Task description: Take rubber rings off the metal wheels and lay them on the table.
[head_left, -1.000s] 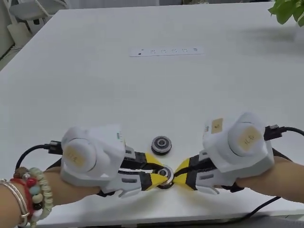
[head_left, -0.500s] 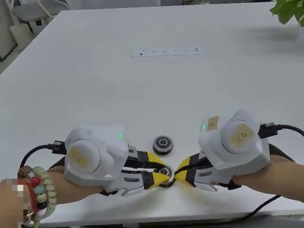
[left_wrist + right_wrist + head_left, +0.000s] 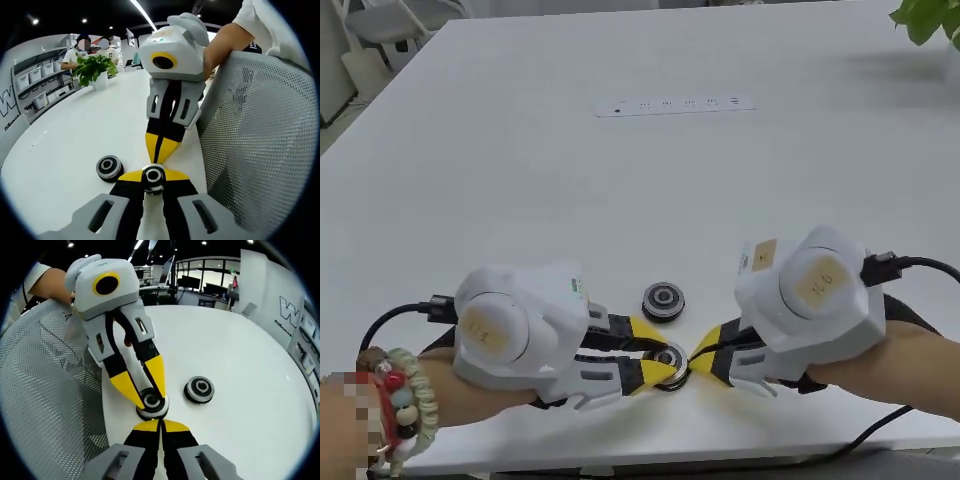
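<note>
Head view: our right gripper (image 3: 696, 358) has rolled inward, fingers pressed together at the wheel (image 3: 669, 361); left gripper (image 3: 655, 366) keeps pinching it. No ring on the bench (image 3: 620, 200) yet.

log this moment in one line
left tool shut on small metal wheel | right tool shut at its rim | second black-ringed wheel free on white table
</note>
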